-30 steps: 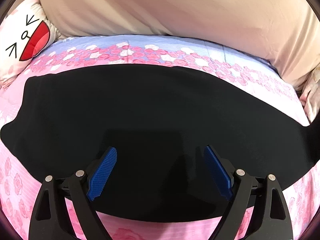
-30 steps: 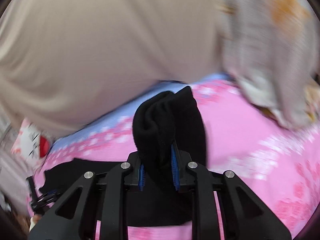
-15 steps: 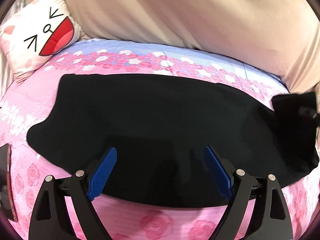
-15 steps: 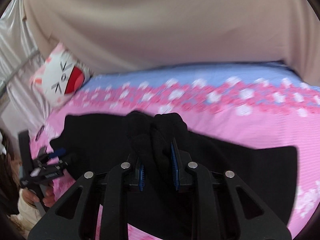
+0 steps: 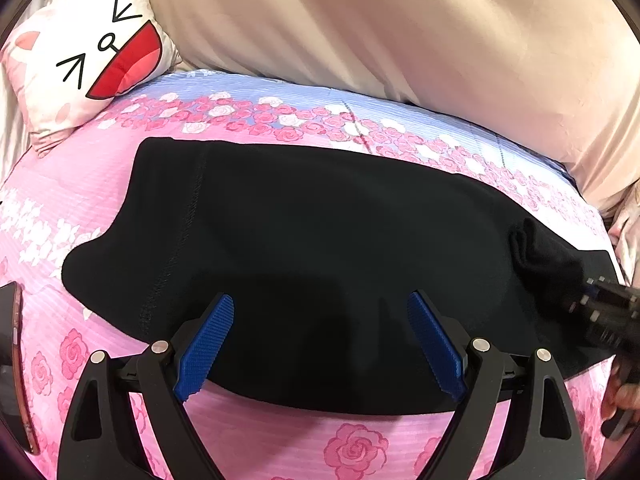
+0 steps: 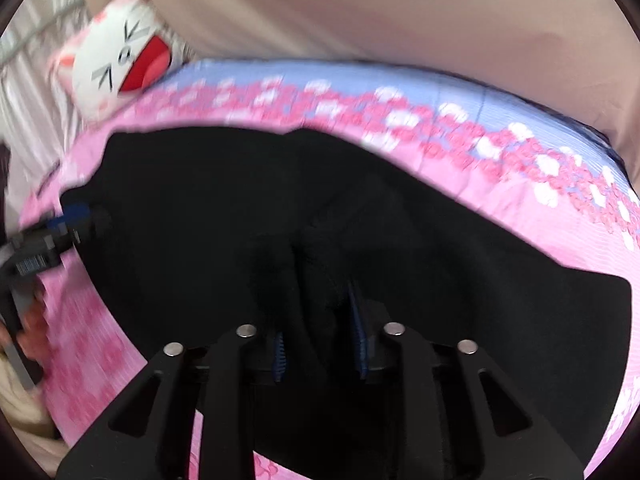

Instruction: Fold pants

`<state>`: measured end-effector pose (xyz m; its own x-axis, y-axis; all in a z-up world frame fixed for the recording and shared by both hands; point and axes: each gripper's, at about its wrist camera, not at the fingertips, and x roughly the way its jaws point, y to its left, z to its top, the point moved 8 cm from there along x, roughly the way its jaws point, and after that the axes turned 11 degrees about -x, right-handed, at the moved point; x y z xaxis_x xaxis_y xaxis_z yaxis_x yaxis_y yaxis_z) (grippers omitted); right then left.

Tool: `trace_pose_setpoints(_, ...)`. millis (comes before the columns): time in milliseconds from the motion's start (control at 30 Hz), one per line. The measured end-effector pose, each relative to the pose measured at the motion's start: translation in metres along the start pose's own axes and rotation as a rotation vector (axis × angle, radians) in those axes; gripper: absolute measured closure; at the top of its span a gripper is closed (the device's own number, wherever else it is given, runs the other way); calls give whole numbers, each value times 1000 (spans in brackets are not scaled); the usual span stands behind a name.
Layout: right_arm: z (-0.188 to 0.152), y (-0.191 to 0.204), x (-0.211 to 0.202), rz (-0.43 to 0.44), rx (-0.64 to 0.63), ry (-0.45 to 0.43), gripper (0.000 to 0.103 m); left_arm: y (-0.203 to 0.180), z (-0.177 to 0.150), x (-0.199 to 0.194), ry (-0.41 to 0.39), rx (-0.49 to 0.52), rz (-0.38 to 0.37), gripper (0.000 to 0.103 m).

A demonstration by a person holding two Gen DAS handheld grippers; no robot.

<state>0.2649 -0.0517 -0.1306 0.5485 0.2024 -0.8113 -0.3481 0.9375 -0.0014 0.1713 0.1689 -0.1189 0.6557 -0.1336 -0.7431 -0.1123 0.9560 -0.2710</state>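
Black soft-fabric pants [image 5: 320, 240] lie spread flat across the pink rose-print bedsheet [image 5: 280, 440], long axis left to right. Left gripper [image 5: 320, 344], black frame with blue ribbed pads, hovers over the pants' near edge, jaws wide apart, nothing between them. Right gripper [image 6: 320, 344] has a bunched fold of the pants between its blue pads; jaws are opening, whether the pads press the cloth is unclear. White cat-face cushion [image 5: 88, 52] sits at the sheet's far left corner. Beige quilt [image 5: 400, 32] lies behind.
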Motion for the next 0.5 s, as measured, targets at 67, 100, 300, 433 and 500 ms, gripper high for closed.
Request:
trace_pose_setpoints(67, -4, 10, -7, 20, -29, -14, 47, 2, 0, -1, -1, 1, 4, 17)
trace_pose_setpoints(100, -4, 13, -12, 29, -27, -23, 41, 5, 1, -3, -5, 2, 10, 17)
trace_pose_setpoints(300, 3, 22, -24, -60, -124, -42, 20, 11, -1, -2, 2, -13, 22, 17)
trace_pose_setpoints(433, 2, 32, -14, -42, -148, -22, 21, 16, -3, -6, 1, -28, 24, 17)
trace_pose_setpoints(500, 1, 33, -10, -32, -139, -19, 21, 22, -4, -6, 7, -42, 19, 17)
